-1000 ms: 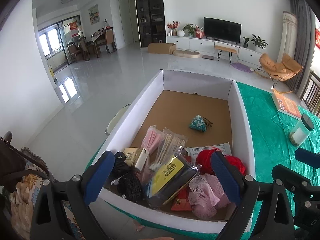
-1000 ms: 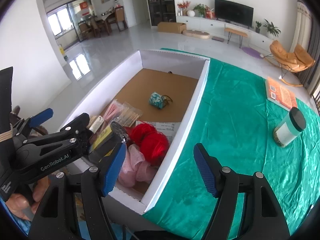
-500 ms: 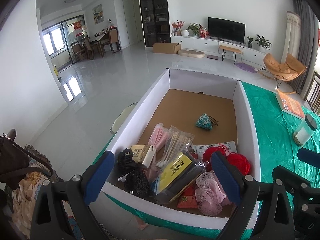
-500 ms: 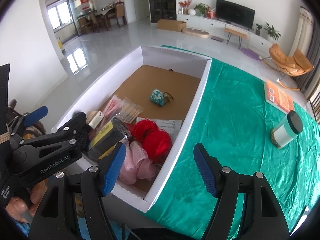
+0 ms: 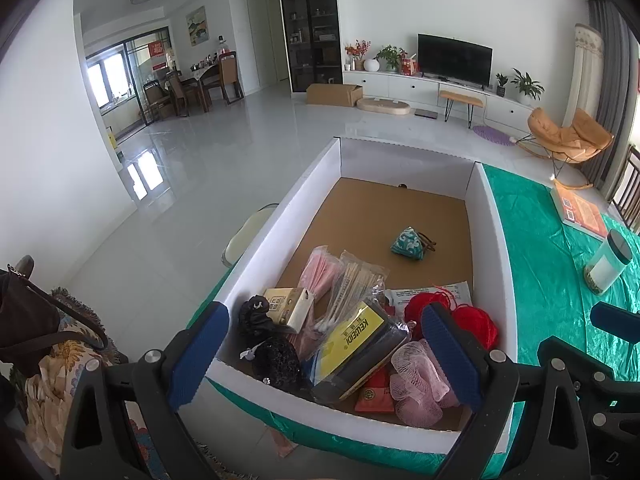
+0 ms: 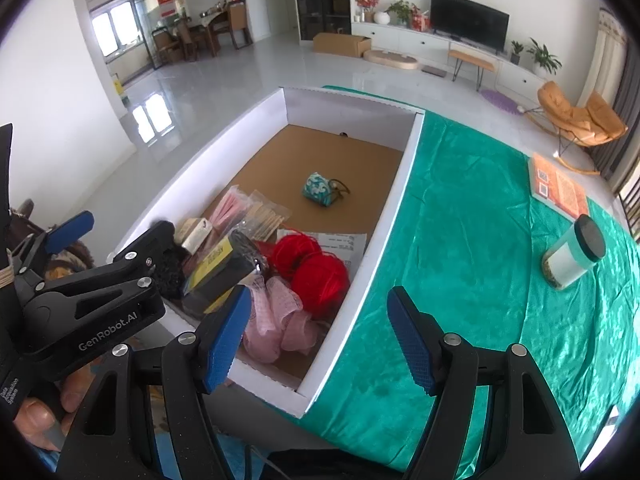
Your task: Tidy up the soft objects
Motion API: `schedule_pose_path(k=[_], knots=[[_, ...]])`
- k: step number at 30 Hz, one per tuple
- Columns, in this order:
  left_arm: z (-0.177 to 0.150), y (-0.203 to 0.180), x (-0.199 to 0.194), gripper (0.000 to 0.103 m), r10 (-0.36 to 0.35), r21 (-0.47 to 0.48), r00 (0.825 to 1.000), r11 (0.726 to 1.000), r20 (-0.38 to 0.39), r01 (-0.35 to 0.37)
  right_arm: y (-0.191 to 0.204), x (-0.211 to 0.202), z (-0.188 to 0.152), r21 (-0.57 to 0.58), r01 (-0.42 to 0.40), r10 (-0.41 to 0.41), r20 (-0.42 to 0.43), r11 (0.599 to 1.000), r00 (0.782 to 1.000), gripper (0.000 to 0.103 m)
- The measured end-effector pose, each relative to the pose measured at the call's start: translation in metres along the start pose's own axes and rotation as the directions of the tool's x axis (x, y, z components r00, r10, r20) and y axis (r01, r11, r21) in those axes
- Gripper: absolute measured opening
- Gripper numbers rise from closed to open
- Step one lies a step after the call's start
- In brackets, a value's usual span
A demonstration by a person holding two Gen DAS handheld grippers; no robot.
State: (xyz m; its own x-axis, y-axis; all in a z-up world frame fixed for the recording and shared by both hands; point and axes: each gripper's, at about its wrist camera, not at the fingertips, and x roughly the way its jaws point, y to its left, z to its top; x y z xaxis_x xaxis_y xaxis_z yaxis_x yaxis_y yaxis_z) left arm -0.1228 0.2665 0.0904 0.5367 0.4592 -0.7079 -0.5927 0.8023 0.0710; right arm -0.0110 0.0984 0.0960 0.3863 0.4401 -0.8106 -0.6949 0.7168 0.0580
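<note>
While both grippers gape empty | fuzzy red yarn | netted pink pouf | cardboard box

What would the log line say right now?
left gripper: open, empty | right gripper: open, empty | soft items in box

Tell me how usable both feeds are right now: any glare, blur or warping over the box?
Left wrist view: sharp, evenly daylit; the white box walls bow with fisheye warp, and window glare sits on the floor tiles, not on the contents. Right wrist view: equally sharp; sheen on the green cloth, and the left gripper blocks the box's near-left corner.
</note>
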Motion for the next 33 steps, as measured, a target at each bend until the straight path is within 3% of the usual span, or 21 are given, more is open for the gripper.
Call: schedule_pose_path(k=[33], knots=[[-0.0001, 0.0034, -0.0024, 0.097, 0.007, -0.012, 1.000, 1.000, 0.005, -0.006, 0.0040, -0.0006, -0.0019, -0.018, 0.018, -0.018, -0.006, 1.000, 1.000, 0.074]])
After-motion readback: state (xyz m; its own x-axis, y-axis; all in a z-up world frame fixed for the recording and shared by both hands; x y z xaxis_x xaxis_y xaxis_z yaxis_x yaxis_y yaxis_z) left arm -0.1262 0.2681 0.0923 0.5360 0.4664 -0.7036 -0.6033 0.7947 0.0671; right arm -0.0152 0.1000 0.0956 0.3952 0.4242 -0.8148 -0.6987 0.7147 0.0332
